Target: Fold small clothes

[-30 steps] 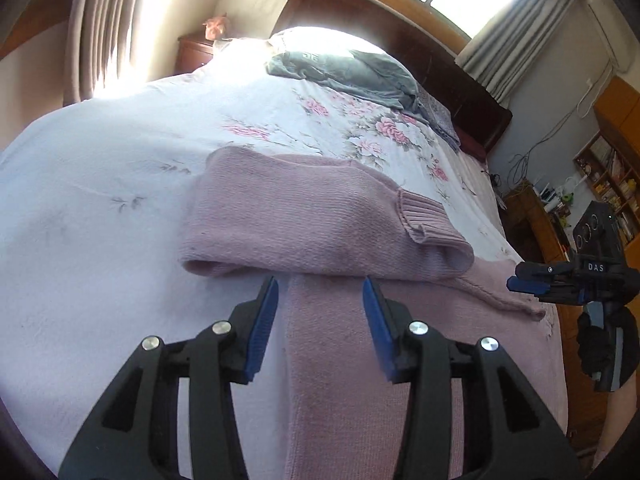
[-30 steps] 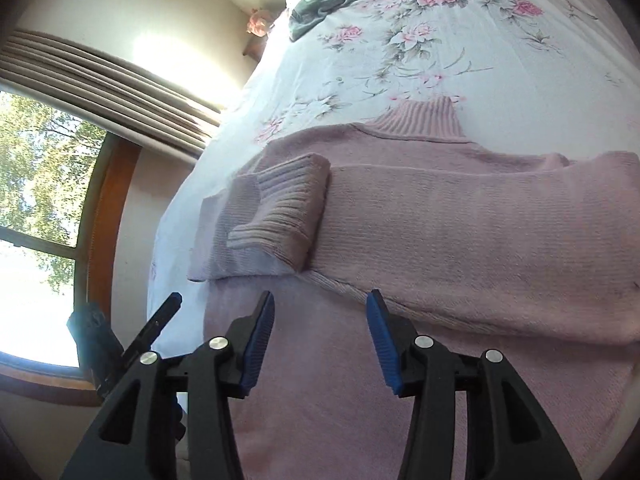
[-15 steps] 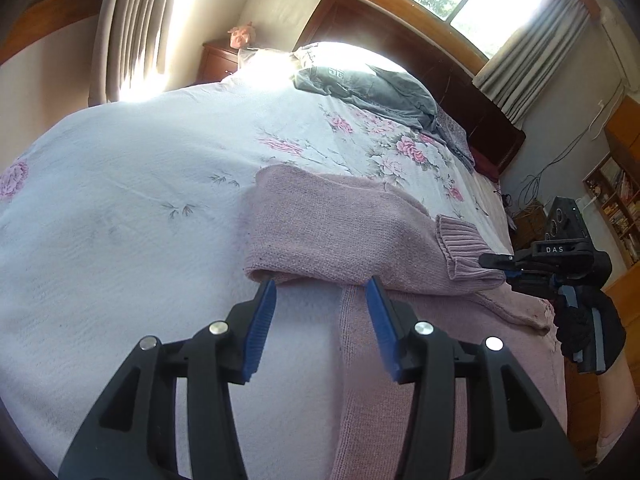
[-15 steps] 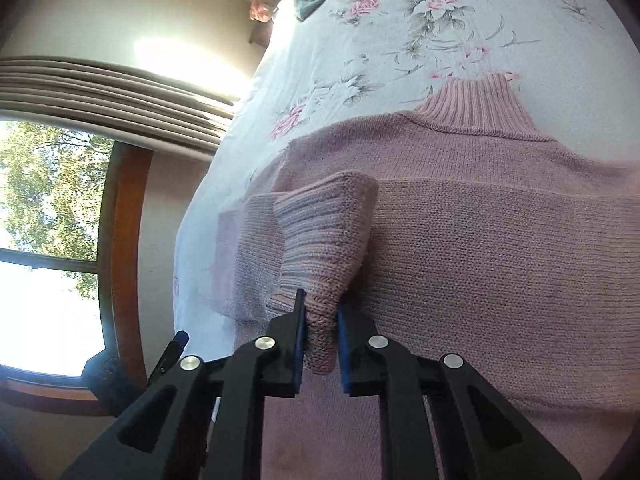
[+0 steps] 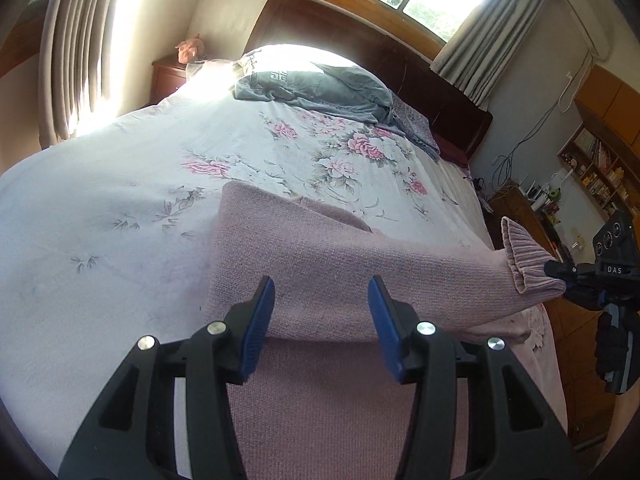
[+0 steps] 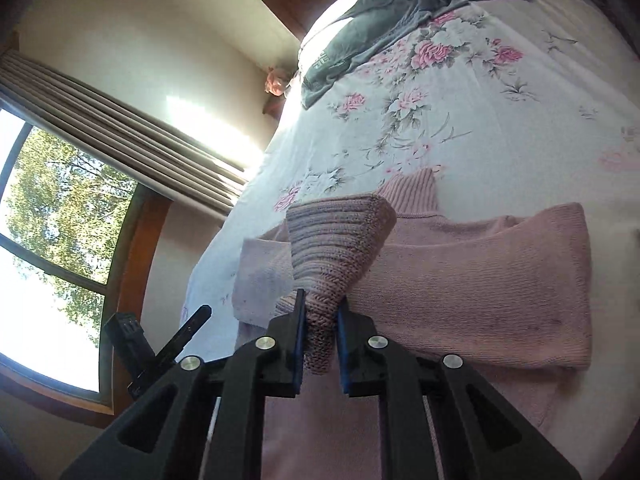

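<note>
So the pink sweater [image 5: 320,280] was lying flat across the near edge of the bed [image 5: 120,240], on the floral bedspread. The right gripper [image 6: 320,336] had its blue pads clamped tight on the ribbed cuff [image 6: 336,248] of one sleeve, lifting it up off the sweater's body. The left gripper [image 5: 320,316] was spread wide, pinching nothing, just hovering over the folded part near the sweater's middle. Up by the headboard [image 5: 360,52] there was a grey garment [image 5: 312,88] bunched on the pillow end.
</note>
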